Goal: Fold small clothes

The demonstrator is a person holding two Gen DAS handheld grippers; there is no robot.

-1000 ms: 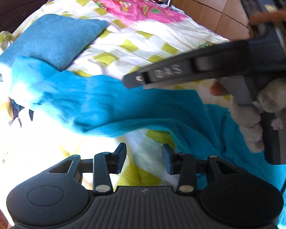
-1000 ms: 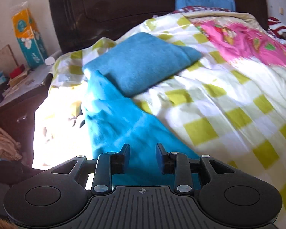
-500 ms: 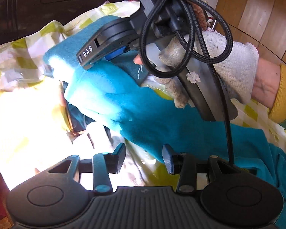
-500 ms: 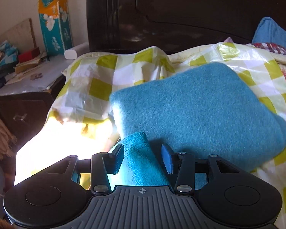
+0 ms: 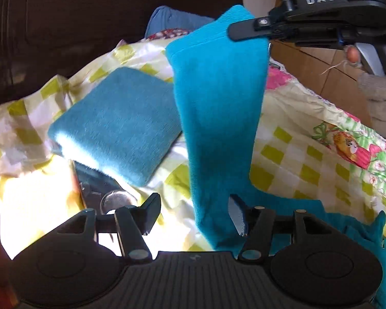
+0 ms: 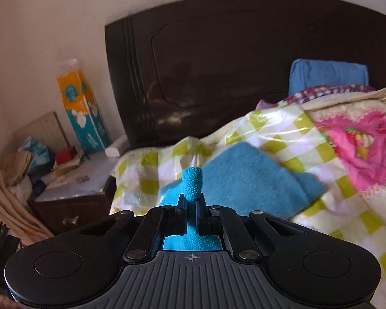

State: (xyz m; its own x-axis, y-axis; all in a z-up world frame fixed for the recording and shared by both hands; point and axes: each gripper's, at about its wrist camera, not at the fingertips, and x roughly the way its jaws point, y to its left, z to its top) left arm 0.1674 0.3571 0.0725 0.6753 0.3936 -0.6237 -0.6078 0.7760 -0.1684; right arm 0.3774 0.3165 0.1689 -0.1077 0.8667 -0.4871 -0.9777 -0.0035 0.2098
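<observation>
Right gripper [image 6: 191, 207]: jaws clamped on a folded edge of the turquoise garment [image 5: 218, 118], a nub of fabric protruding above the fingertips. In the left wrist view the garment is seen lifted and hanging down from that grip, its lower part trailing onto the checked bedspread [image 5: 290, 159] — the leg section passes in front of the left gripper [image 5: 195, 215]. Left gripper jaws are held wide apart, nothing clamped; whether the right finger touches the cloth cannot be told. A folded teal towel [image 5: 121, 126] lies flat on the bedspread beside the hanging garment. Beyond: dark headboard [image 6: 244, 51], blue pillow [image 6: 326, 74], nightstand [image 6: 72, 193] at left.
</observation>
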